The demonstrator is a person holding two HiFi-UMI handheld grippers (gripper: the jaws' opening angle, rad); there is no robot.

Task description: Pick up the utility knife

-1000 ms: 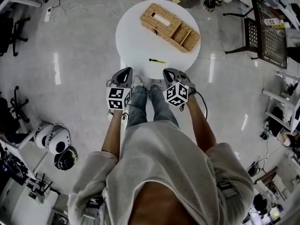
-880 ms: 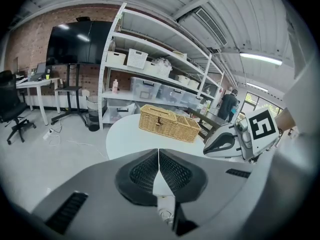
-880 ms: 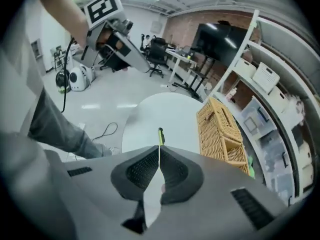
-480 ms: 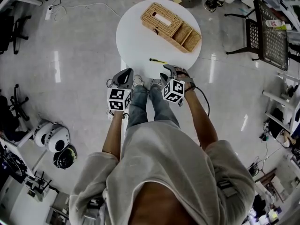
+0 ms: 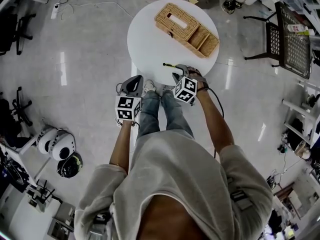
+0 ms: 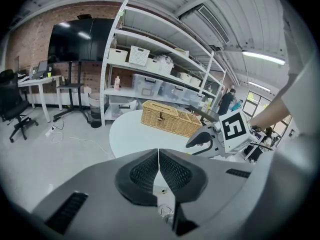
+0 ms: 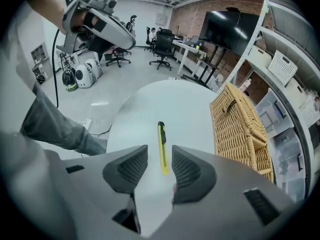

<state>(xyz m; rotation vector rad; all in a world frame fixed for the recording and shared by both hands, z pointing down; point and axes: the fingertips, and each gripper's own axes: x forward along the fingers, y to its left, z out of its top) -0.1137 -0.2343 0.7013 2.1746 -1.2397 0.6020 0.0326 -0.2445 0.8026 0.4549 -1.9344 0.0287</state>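
Head view: utility knife (image 5: 170,65) lies flat near the front edge of the round white worktop (image 5: 150,44), well apart from the wicker basket (image 5: 186,28). Right gripper (image 5: 176,75) is just beside it, left gripper (image 5: 134,80) beside the worktop edge. Left gripper view: jaws together, empty. Right gripper view: jaws well apart, just been closing slightly, knife lined up in the gap, pads not touching it.
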